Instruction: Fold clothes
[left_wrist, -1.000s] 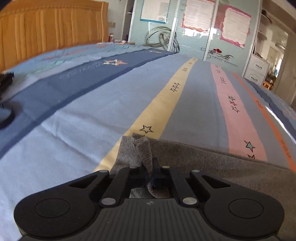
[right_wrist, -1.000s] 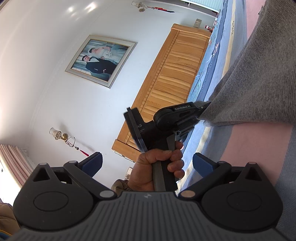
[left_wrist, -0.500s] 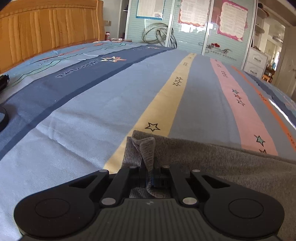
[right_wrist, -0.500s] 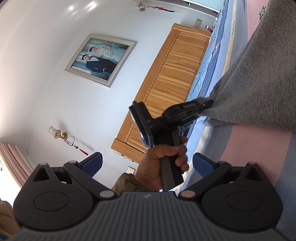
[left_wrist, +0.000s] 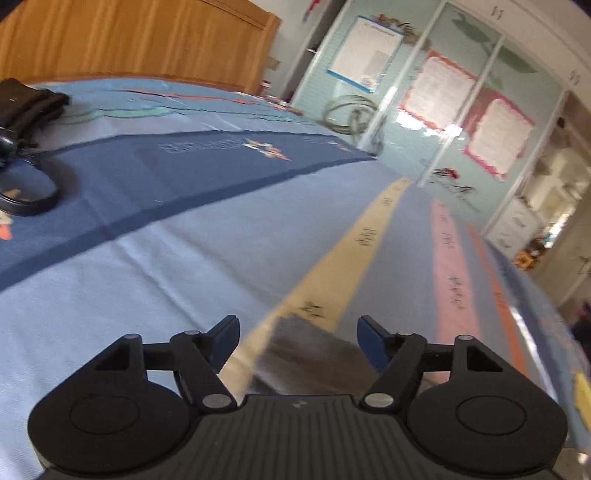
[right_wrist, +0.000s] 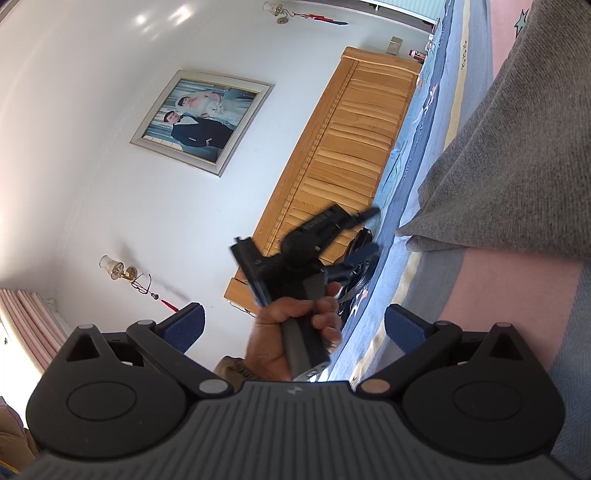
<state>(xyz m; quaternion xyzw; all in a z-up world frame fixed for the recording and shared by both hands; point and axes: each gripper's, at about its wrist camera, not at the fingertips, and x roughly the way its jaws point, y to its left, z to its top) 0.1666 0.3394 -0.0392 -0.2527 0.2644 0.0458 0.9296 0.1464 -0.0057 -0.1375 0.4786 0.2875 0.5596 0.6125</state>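
Spanning the room, striped bedsheet (left_wrist: 155, 266) under grey garment (right_wrist: 517, 155), wooden headboard (right_wrist: 343, 155) behind; both grippers spread wide, empty.

The garment (right_wrist: 517, 155) lies flat on the bed (left_wrist: 155, 266), its corner (left_wrist: 306, 350) just ahead of the left gripper (left_wrist: 297, 339). A bag (left_wrist: 26, 107) sits near the headboard (left_wrist: 129, 40) end; wardrobe doors (left_wrist: 443, 103) stand beyond the bed's far edge
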